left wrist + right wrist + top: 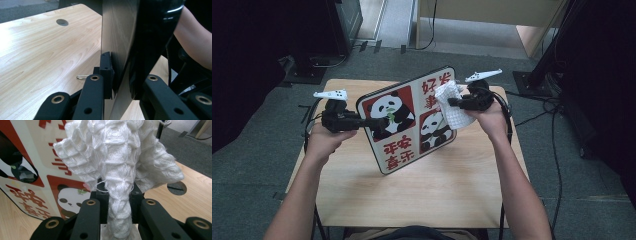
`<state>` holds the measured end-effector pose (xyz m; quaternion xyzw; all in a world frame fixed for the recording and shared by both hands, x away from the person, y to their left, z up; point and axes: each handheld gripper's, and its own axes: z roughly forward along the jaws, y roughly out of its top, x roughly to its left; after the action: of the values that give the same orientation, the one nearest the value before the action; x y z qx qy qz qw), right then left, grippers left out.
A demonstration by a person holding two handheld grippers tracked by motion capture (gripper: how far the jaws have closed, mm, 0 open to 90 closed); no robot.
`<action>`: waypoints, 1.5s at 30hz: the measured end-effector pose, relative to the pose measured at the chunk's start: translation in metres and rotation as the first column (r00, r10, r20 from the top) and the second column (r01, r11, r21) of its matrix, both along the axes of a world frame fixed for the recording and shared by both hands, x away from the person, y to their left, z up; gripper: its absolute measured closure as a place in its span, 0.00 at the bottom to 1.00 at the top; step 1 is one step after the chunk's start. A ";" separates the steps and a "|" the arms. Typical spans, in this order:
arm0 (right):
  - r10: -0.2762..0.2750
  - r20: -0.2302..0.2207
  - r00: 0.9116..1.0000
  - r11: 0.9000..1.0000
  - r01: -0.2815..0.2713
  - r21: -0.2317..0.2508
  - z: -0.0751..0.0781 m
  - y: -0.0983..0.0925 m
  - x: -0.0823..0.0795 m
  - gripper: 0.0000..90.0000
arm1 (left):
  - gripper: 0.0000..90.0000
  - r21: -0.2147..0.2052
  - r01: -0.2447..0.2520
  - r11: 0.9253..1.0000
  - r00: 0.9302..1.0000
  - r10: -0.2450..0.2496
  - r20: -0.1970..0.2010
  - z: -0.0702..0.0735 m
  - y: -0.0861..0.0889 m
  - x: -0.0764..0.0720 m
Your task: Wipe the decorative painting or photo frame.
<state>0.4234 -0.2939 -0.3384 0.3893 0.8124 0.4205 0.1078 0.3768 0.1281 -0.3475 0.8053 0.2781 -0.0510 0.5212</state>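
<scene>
A panda board (pixel 404 122) stands tilted over the middle of the wooden surface (pixel 412 195). The left gripper (pixel 374 122) clamps the board's left edge, jaws pressed on either face. The right gripper (pixel 452 102) pinches a white waffle cloth (pixel 452 105), bunched between its jaws, against the board's far right corner.
</scene>
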 end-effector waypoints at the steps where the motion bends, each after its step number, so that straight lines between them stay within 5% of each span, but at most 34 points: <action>1: -0.002 -0.005 1.000 1.000 0.002 0.000 -0.001 0.000 -0.001 0.86 | 0.87 0.000 -0.002 1.000 1.000 0.002 -0.001 0.000 0.000 0.000; 30: 0.001 -0.051 0.999 1.000 -0.002 -0.021 -0.028 0.000 -0.007 0.86 | 0.87 -0.013 -0.011 1.000 1.000 0.011 -0.018 -0.001 0.000 0.000; 45: -0.002 -0.087 0.996 0.999 -0.001 -0.032 -0.041 -0.003 -0.011 0.86 | 0.87 0.006 -0.026 1.000 1.000 0.026 0.015 0.001 -0.002 -0.003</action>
<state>0.4119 -0.2966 -0.3790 0.4058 0.8227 0.3902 0.0785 0.3736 0.1262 -0.3467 0.8037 0.2849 -0.0374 0.5212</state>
